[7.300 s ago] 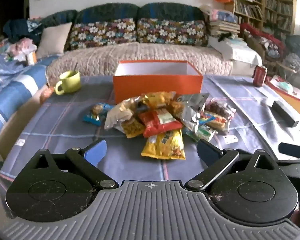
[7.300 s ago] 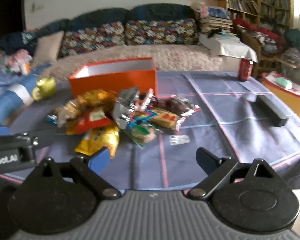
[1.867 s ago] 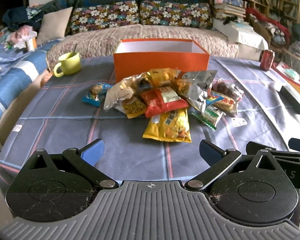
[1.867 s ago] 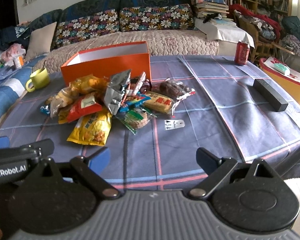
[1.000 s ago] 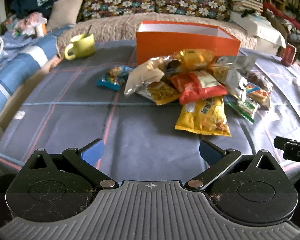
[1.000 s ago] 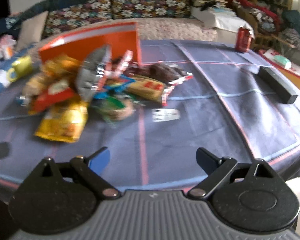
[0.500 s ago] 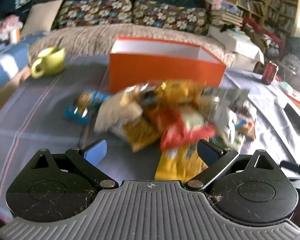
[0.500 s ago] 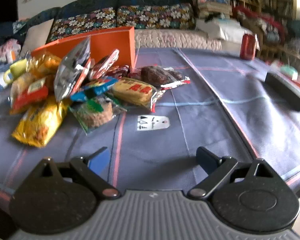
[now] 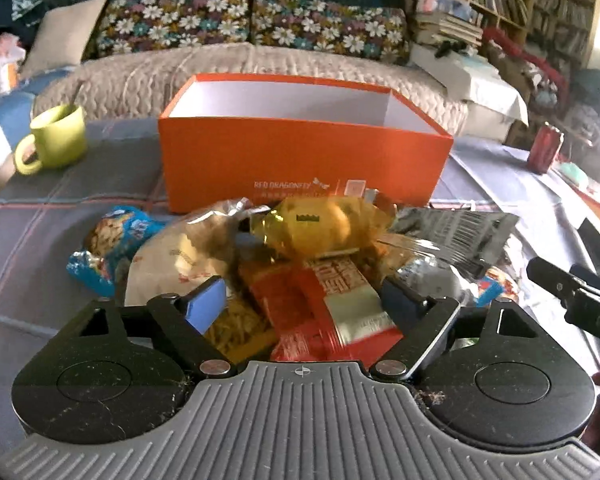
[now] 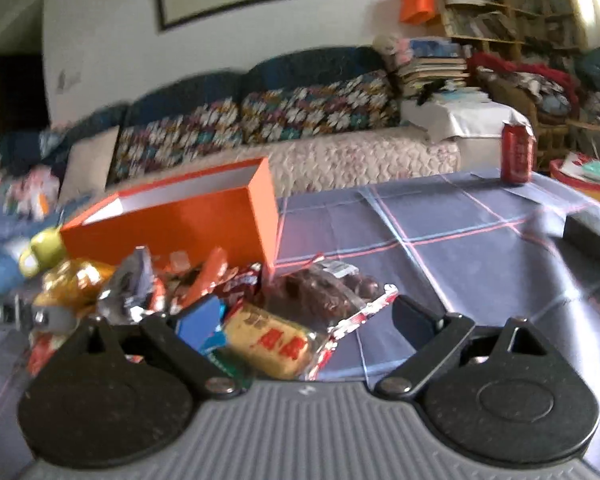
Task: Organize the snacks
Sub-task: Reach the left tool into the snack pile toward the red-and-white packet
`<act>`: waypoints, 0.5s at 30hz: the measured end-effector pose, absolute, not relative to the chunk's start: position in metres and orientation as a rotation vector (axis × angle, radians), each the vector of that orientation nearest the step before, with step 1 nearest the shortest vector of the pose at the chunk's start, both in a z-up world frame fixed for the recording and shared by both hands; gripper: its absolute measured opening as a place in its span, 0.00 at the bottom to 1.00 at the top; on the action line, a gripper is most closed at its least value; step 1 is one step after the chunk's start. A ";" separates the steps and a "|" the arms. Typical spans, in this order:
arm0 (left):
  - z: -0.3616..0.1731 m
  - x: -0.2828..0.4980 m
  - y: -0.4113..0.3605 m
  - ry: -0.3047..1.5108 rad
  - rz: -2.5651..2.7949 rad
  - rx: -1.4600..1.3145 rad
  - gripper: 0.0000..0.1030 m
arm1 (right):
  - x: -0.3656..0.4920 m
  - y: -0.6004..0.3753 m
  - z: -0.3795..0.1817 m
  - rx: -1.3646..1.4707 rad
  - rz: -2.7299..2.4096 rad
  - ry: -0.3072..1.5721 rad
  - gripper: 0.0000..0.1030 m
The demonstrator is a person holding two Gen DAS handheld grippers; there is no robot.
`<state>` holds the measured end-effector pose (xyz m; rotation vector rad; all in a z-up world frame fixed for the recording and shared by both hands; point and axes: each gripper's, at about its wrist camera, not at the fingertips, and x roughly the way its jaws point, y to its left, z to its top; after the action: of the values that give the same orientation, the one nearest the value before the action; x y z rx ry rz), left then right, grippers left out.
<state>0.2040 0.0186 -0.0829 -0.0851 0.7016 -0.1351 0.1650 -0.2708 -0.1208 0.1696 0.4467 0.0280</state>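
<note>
Blue checked tablecloth point(image 9: 60, 208), sofa behind. Left gripper point(image 9: 300, 300) gaping wide, empty, straddling red packet point(image 9: 328, 304), whose long axis runs along the fingers toward orange box point(image 9: 300, 160) just past the pile. Right gripper point(image 10: 304, 320) equally spread, empty, over yellow bar point(image 10: 276, 344) lying crosswise. Left looks nearer the box.

1. left gripper point(image 9: 300, 304) is sitting wide apart, straddling a red snack packet point(image 9: 324, 312) in the snack pile.
2. a gold-wrapped snack point(image 9: 320, 228) is lying on top of the pile, just in front of the orange box point(image 9: 300, 160).
3. a blue packet point(image 9: 112, 244) is lying at the pile's left edge.
4. a green mug point(image 9: 56, 140) is standing left of the box, a red can point(image 9: 544, 152) far right.
5. the right gripper's tip point(image 9: 572, 288) is poking in at the right edge; its state is unclear.
</note>
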 end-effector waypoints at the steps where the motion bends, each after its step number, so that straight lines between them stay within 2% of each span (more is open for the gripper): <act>1: -0.085 0.208 0.018 0.699 -0.146 -0.085 0.42 | 0.164 -0.275 -0.129 0.201 0.030 0.465 0.91; 3: -0.088 0.216 0.015 0.709 -0.174 -0.078 0.16 | 0.171 -0.284 -0.134 0.285 0.069 0.516 0.91; 7: -0.093 0.206 0.013 0.711 -0.187 -0.024 0.02 | 0.167 -0.295 -0.132 0.297 0.026 0.467 0.91; 12: -0.103 0.165 0.043 0.777 -0.169 -0.025 0.00 | 0.172 -0.306 -0.136 0.385 0.009 0.486 0.91; 15: -0.106 0.138 0.054 0.793 -0.147 0.022 0.09 | 0.165 -0.305 -0.138 0.380 0.006 0.488 0.91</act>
<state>0.1376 0.0542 -0.1060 0.0219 0.7925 -0.1467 0.1651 -0.3046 -0.1380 0.3804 0.4877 0.0061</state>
